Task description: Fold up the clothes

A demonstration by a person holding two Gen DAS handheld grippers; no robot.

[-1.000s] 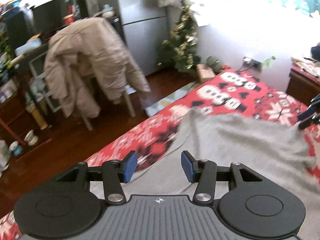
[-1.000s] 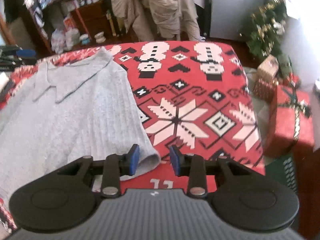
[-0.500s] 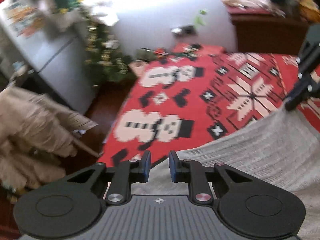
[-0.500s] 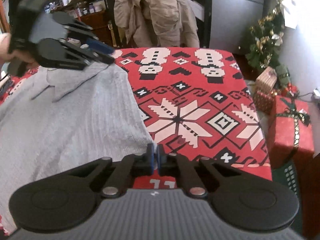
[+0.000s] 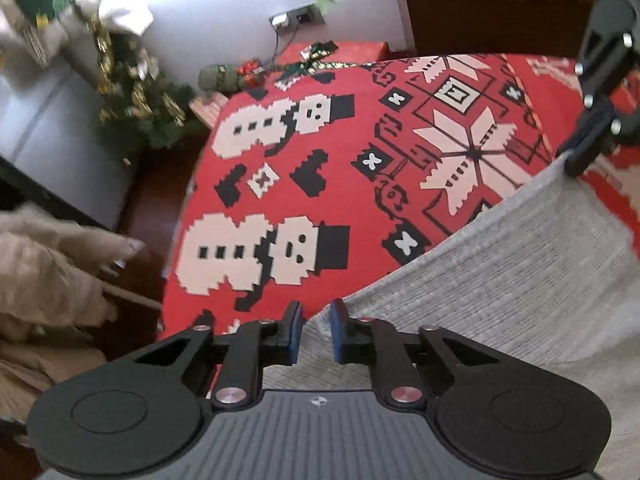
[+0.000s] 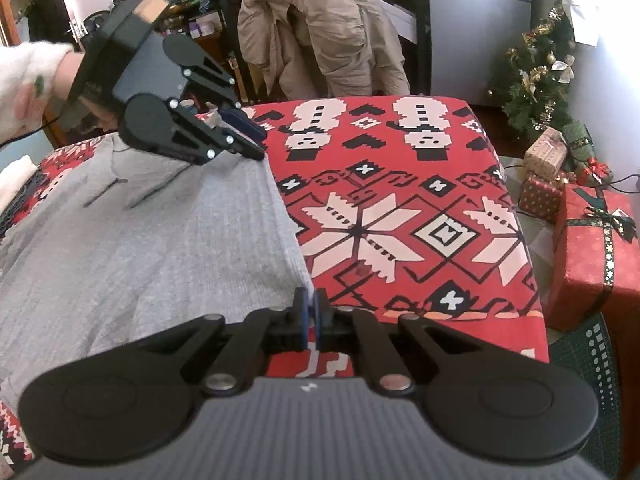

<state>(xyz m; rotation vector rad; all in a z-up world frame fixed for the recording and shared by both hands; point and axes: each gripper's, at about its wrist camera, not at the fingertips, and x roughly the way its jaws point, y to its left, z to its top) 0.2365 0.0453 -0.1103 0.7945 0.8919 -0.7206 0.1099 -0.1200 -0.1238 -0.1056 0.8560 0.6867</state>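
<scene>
A grey knit sweater lies on a red Christmas-pattern cover. My right gripper is shut on the sweater's near right corner. My left gripper has its blue pads a small gap apart, with the sweater's far corner in between; it also shows in the right wrist view at the garment's far edge. The right gripper shows in the left wrist view, pinching the stretched edge.
A chair draped with a beige coat stands beyond the bed. A Christmas tree and wrapped red gifts stand on the floor at the right. A grey fridge is behind.
My right gripper closed on the sweater's corner. My left gripper swung to the far edge, narrowed around the fabric, and the edge between the two grippers lifted taut.
</scene>
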